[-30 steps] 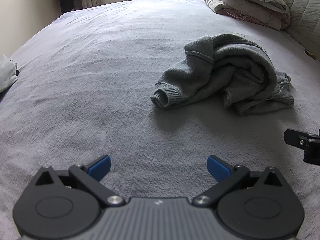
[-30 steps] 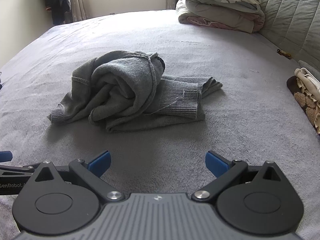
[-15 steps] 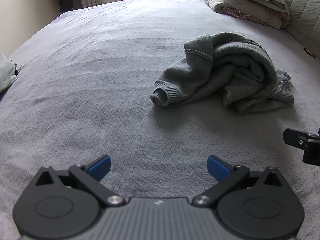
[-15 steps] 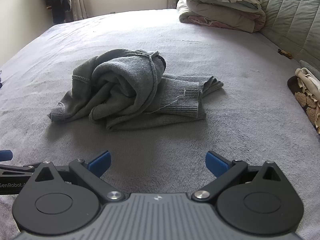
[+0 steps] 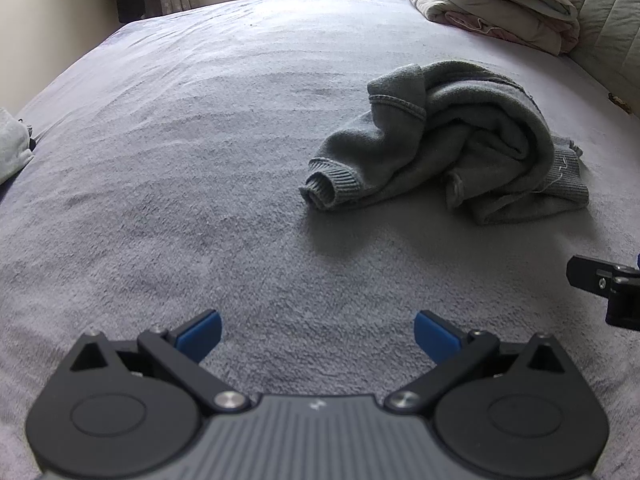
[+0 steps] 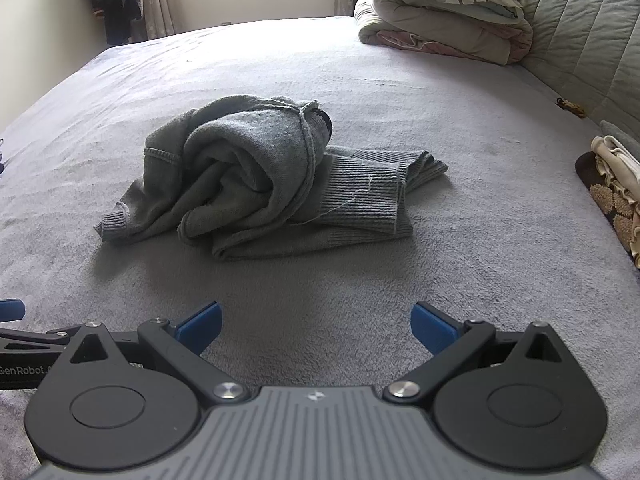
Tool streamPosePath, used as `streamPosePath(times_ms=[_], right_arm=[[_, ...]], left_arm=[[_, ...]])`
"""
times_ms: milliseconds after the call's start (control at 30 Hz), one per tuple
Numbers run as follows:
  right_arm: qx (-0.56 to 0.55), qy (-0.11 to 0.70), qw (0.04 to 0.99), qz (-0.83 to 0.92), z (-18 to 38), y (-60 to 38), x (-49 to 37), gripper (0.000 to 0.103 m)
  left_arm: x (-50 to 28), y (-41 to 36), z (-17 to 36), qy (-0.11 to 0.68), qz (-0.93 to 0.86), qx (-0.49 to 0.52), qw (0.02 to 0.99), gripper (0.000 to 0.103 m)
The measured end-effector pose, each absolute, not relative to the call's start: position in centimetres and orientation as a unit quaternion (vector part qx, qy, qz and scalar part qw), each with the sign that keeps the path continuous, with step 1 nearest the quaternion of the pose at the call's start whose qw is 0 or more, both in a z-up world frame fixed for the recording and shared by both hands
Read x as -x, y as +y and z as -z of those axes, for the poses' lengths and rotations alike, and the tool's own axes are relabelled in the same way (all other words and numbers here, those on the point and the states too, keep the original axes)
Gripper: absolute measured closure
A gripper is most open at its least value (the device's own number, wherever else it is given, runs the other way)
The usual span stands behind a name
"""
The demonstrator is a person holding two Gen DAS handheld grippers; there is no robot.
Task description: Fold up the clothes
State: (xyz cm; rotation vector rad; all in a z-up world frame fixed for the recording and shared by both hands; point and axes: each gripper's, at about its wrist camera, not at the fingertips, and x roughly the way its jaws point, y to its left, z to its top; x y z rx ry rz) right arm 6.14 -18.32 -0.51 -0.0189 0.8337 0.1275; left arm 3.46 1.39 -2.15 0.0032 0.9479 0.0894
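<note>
On the bed (image 6: 460, 280), both hand-held grippers (image 5: 316, 330) (image 6: 314, 322) gape empty; pinching the bunched sweater (image 6: 256, 184) risks grabbing several layers.

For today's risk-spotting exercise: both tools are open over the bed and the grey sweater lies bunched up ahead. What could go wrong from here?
1. The grey sweater is rolled into layers, so a pinch may catch several at once and drag the whole bundle.
2. A loose thread trails off the ribbed hem and could snag on a tool.
3. The left tool and right tool sit close together and might collide when reaching in.
</note>
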Motion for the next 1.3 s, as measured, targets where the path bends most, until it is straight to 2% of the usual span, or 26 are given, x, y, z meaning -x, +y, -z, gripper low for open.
streamPosePath(times_ms=[400, 933, 1300], right_arm=[[0.013, 0.404, 0.912, -0.062, 0.6, -18.2, -6.3, 0.000], [0.025, 0.366, 0.925, -0.102, -0.6, -18.1, -8.7, 0.000], [-0.018, 0.349, 0.930, -0.116, -1.4, -18.2, -12.2, 0.000]], left_arm=[[-3.6, 1.5, 2.2, 0.459, -0.041, 0.000, 0.887, 0.000], [-3.6, 2.0, 2.5, 0.436, -0.031, 0.017, 0.899, 0.000], [-4.7, 2.2, 2.4, 0.453, 0.038, 0.036, 0.890, 0.000]])
